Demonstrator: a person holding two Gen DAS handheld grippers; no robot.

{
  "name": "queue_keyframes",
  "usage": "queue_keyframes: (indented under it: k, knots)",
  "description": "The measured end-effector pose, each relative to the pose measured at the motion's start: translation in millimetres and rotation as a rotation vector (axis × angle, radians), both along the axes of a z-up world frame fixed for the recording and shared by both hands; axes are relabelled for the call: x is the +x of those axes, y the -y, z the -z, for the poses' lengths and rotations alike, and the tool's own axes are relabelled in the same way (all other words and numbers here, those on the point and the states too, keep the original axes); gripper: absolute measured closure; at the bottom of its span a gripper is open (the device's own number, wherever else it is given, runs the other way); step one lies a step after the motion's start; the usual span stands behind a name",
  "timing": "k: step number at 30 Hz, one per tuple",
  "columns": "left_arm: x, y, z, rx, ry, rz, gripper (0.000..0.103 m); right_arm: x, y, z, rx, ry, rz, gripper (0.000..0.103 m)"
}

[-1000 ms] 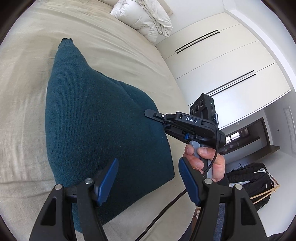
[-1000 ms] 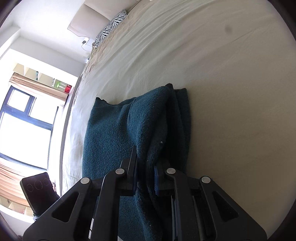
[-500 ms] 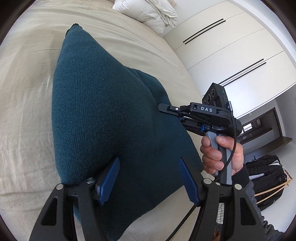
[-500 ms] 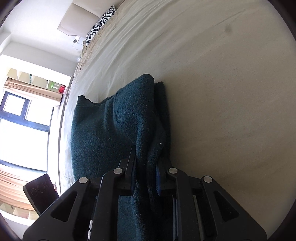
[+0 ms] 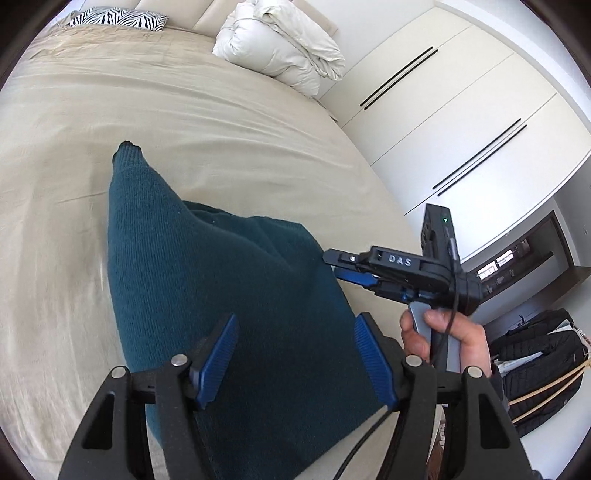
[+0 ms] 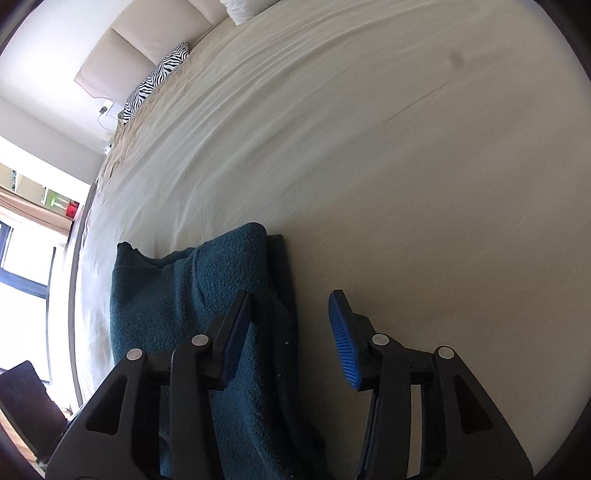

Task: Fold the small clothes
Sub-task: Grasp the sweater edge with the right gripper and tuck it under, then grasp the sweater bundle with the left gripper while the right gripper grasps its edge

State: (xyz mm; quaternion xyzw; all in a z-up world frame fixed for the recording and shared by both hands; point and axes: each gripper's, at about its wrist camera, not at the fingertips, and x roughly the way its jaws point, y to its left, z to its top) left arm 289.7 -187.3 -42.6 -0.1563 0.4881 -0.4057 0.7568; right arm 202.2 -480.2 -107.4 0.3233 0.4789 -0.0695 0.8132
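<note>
A dark teal knit garment (image 5: 221, 288) lies folded on the beige bed sheet (image 5: 184, 110). My left gripper (image 5: 295, 354) hovers over its near end, open, with the knit showing below the gap and neither pad touching it. A hand (image 5: 439, 332) holds my right gripper (image 5: 341, 264) just above the garment's right edge. In the right wrist view my right gripper (image 6: 291, 328) has its jaws opening. The folded edge of the garment (image 6: 192, 302) lies under the left finger (image 6: 236, 332) and the pads do not press on it.
A white bundled duvet (image 5: 284, 48) and a zebra cushion (image 5: 118, 18) lie at the head of the bed. White wardrobe doors (image 5: 461, 122) stand to the right, a black bag (image 5: 535, 358) on the floor below. A window (image 6: 22, 254) is at the left.
My right gripper was shut on the garment's folded edge and has opened and let it go, lifting a little. My left gripper has drawn back, still open.
</note>
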Motion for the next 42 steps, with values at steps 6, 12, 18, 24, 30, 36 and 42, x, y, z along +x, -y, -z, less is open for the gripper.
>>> queue_keyframes:
  k: [6,12,18,24,30,36,42]
  knots:
    - [41,14,39,0.068,-0.06,-0.014,0.054,4,-2,-29,0.121,0.177,-0.079,0.061]
    - [37,13,49,0.141,-0.009,-0.028,0.069,51,-26,-5,0.273,0.161,-0.169,0.061]
    - [48,-5,67,0.086,-0.099,-0.071,0.094,81,-19,38,0.301,0.108,-0.097,0.074]
    - [41,-3,53,0.112,-0.08,-0.079,0.094,69,-24,11,0.233,0.149,-0.054,0.069]
    - [17,-1,37,0.154,-0.006,-0.077,0.075,68,-74,-9,0.34,0.197,-0.245,0.069]
    - [20,-1,52,0.189,0.006,-0.101,0.092,91,-85,47,0.39,0.085,-0.229,0.089]
    - [22,-11,54,0.138,-0.018,-0.122,0.096,67,-61,26,0.319,0.139,-0.098,0.09]
